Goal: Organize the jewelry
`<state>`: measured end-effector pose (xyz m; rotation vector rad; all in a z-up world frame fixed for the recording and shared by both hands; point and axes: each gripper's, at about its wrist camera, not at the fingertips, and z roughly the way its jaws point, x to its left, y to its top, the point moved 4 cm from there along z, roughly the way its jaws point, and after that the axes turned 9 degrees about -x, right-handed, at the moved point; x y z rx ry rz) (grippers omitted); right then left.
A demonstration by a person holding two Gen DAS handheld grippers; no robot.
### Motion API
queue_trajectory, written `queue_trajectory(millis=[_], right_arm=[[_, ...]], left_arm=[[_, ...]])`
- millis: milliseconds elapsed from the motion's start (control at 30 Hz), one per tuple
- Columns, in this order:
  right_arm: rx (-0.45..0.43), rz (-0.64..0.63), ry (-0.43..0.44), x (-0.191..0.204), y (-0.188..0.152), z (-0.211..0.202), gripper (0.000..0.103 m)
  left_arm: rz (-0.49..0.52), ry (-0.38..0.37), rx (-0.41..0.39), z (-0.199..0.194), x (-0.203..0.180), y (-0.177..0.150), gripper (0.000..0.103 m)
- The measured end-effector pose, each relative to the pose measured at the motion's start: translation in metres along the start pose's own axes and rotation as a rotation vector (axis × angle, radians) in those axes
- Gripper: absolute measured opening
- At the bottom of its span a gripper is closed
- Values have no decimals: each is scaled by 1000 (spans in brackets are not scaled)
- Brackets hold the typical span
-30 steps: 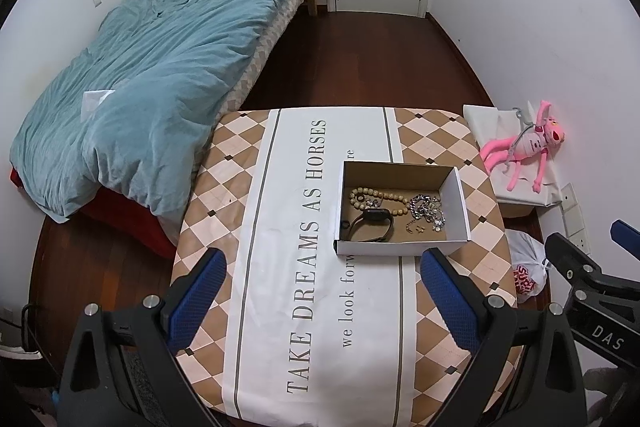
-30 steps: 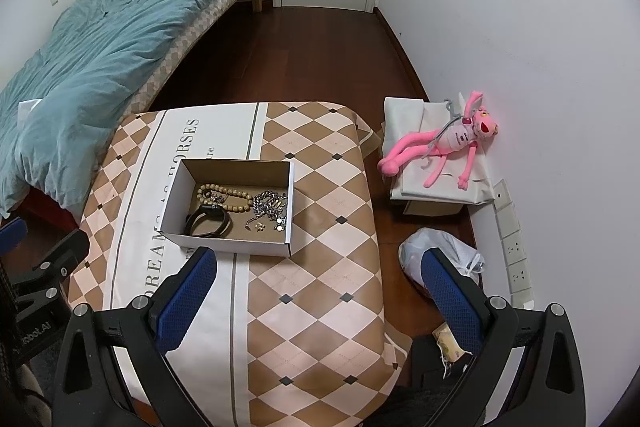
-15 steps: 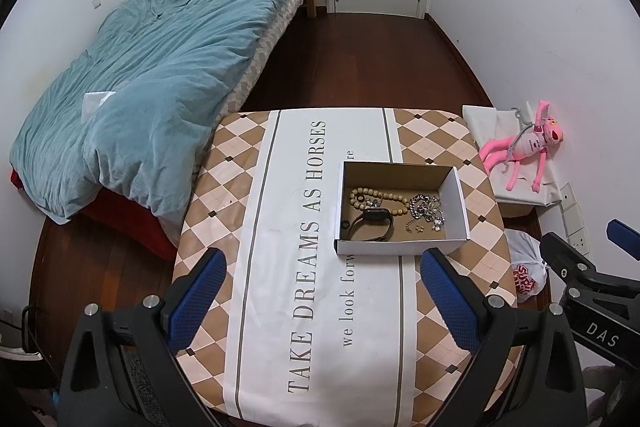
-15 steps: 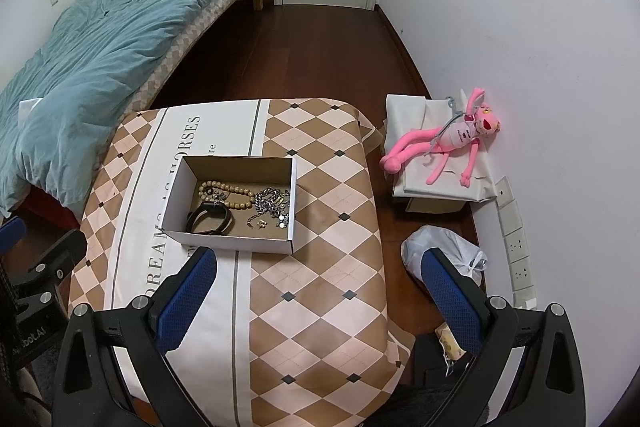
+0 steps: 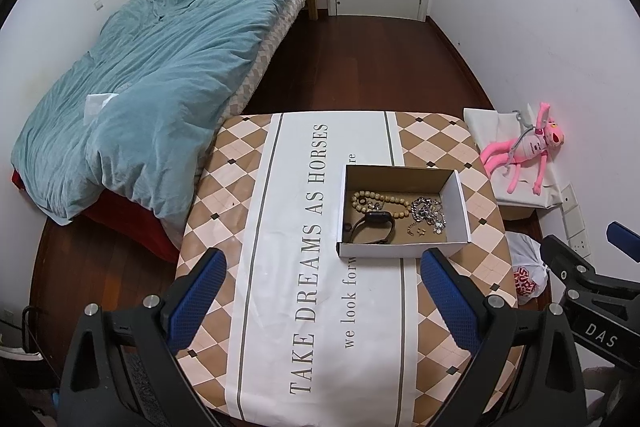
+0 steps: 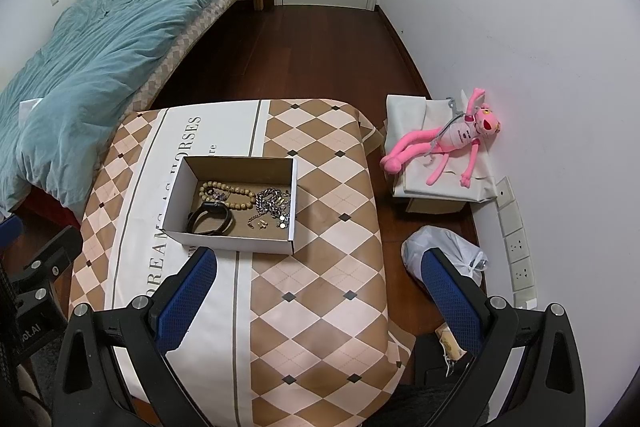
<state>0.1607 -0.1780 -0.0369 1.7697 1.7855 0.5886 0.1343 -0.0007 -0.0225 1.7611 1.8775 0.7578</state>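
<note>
Over the last second the view crept slightly nearer the box (image 5: 402, 251) (jewelry (image 5: 428, 209) all inside); both hand-held grippers, left (image 5: 320, 291) and right (image 6: 316, 289), gape empty above the counter (image 5: 280, 307).

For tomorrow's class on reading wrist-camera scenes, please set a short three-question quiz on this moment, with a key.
1. True or false: the left gripper holds a piece of jewelry.
2. Which item lies nearest the front wall of the cardboard box? A) the wooden bead bracelet B) the black watch C) the silver chain
3. Fill in: the pink plush toy lies beside the table, against the ____.

Key:
1. False; both it and the right gripper are open and empty, short of the box.
2. B
3. wall
</note>
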Motion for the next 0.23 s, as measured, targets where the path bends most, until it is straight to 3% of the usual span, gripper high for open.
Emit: queue_trajectory(millis=[233], right_arm=[[2, 2, 1, 0, 0, 0, 103]], left_arm=[[-6, 6, -7, -1, 2, -1, 99]])
